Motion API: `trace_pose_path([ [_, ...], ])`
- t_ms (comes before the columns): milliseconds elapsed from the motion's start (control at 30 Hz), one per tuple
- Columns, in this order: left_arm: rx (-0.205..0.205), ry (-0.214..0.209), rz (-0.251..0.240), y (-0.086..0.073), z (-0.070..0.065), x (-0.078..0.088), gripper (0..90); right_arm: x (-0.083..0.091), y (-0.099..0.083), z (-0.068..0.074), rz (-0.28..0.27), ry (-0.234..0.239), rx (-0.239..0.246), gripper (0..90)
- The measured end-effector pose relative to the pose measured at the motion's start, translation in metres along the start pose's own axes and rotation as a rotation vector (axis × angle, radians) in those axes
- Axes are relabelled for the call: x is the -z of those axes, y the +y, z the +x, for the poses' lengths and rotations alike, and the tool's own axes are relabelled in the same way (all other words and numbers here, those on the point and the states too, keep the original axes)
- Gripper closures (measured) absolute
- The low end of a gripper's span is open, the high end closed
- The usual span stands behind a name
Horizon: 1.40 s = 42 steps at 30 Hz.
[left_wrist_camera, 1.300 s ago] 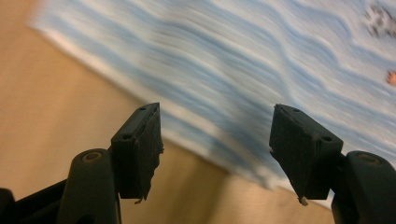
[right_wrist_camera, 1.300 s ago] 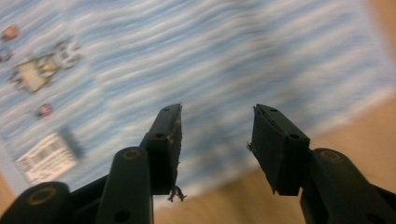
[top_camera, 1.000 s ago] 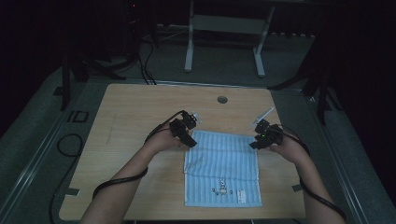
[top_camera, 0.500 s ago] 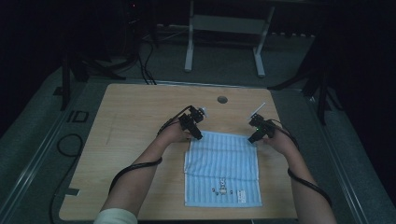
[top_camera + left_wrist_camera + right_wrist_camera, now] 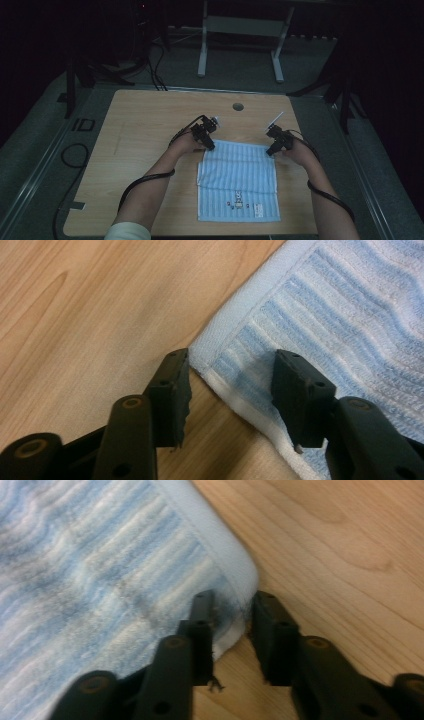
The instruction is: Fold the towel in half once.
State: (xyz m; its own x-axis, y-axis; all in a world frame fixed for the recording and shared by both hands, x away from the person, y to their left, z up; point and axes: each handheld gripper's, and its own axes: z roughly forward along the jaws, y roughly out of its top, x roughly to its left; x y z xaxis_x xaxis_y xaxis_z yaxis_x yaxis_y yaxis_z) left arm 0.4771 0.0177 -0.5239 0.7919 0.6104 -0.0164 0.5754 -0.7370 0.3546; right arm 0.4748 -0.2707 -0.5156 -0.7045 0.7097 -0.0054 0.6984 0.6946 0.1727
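A light blue striped towel (image 5: pixel 237 180) lies flat on the wooden table (image 5: pixel 150 130). My left gripper (image 5: pixel 211 146) sits at its far left corner. In the left gripper view its jaws (image 5: pixel 232 360) have just been closing and straddle that corner of the towel (image 5: pixel 340 315), one on wood and one on cloth, with a gap still showing. My right gripper (image 5: pixel 271 150) is at the far right corner. Its jaws (image 5: pixel 232 600) have just been closing and pinch the white hem of the towel (image 5: pixel 90 570) between the pads.
A round cable hole (image 5: pixel 238 106) lies in the table beyond the grippers. A metal stand (image 5: pixel 240 30) is on the floor behind the table, and cables (image 5: pixel 75 155) run along the floor at the left. The towel's near edge lies close to the table's front edge.
Both hands have reached farther forward and come down onto the towel's far corners. The right gripper has shifted slightly left onto its corner.
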Motion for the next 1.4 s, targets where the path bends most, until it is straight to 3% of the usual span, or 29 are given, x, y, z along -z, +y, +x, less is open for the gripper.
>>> trace_pose_path([
  [33,0.0,0.0,0.0,0.0,0.0,0.0,57.6,0.0,0.0,0.0,0.0,0.0,0.0,77.1],
  [67,-0.016,-0.01,0.002,0.001,-0.003,0.001,68.1,0.0,0.003,0.007,0.021,-0.022,0.043,83.0],
  [100,-0.028,-0.019,0.002,0.001,-0.005,0.001,68.1,0.0,0.003,0.007,0.021,-0.022,0.043,83.0],
  [133,-0.038,-0.04,0.008,0.002,-0.008,0.001,81.7,0.0,0.005,0.01,0.035,-0.039,0.06,83.6],
  [267,-0.072,-0.015,0.012,0.003,-0.013,0.003,84.6,0.001,0.006,0.01,0.038,-0.041,0.067,84.0],
  [433,-0.048,-0.022,-0.093,0.006,-0.011,0.032,84.8,0.023,0.009,0.009,-0.033,-0.042,0.065,84.2],
  [467,-0.051,-0.032,-0.108,0.006,-0.01,0.04,84.8,0.029,0.011,0.009,-0.052,-0.044,0.064,84.3],
  [600,-0.065,0.017,-0.172,0.009,-0.008,0.077,84.7,0.061,0.02,0.012,-0.126,-0.079,0.078,84.2],
  [633,-0.065,0.017,-0.172,0.009,-0.008,0.077,84.7,0.061,0.02,0.012,-0.126,-0.079,0.078,84.2],
  [667,-0.067,0.045,-0.206,0.01,-0.004,0.101,84.7,0.07,0.023,0.013,-0.147,-0.094,0.083,84.3],
  [700,-0.061,0.059,-0.224,0.01,-0.002,0.113,84.7,0.094,0.03,0.013,-0.207,-0.13,0.075,84.2],
  [767,-0.065,0.1,-0.258,0.011,0.001,0.137,84.7,0.117,0.035,0.013,-0.272,-0.167,0.063,84.2],
  [900,-0.058,0.15,-0.309,0.014,0.006,0.177,84.6,0.16,0.047,0.016,-0.361,-0.234,0.073,84.2],
  [1000,-0.054,0.183,-0.346,0.012,0.006,0.197,84.5,0.189,0.054,0.02,-0.411,-0.284,0.084,84.1],
  [1033,-0.054,0.183,-0.346,0.012,0.006,0.197,84.5,0.189,0.054,0.02,-0.411,-0.284,0.084,84.1],
  [1100,-0.056,0.193,-0.377,0.007,0.004,0.208,84.5,0.208,0.057,0.024,-0.444,-0.324,0.094,84.1],
  [1200,-0.058,0.196,-0.403,0.001,0.001,0.216,84.5,0.219,0.052,0.031,-0.489,-0.334,0.108,84.1],
  [1333,-0.084,0.182,-0.399,-0.011,-0.012,0.215,84.4,0.218,0.037,0.043,-0.519,-0.329,0.133,84.1],
  [1400,-0.115,0.177,-0.392,-0.02,-0.022,0.209,84.4,0.211,0.027,0.05,-0.509,-0.321,0.156,84.1],
])
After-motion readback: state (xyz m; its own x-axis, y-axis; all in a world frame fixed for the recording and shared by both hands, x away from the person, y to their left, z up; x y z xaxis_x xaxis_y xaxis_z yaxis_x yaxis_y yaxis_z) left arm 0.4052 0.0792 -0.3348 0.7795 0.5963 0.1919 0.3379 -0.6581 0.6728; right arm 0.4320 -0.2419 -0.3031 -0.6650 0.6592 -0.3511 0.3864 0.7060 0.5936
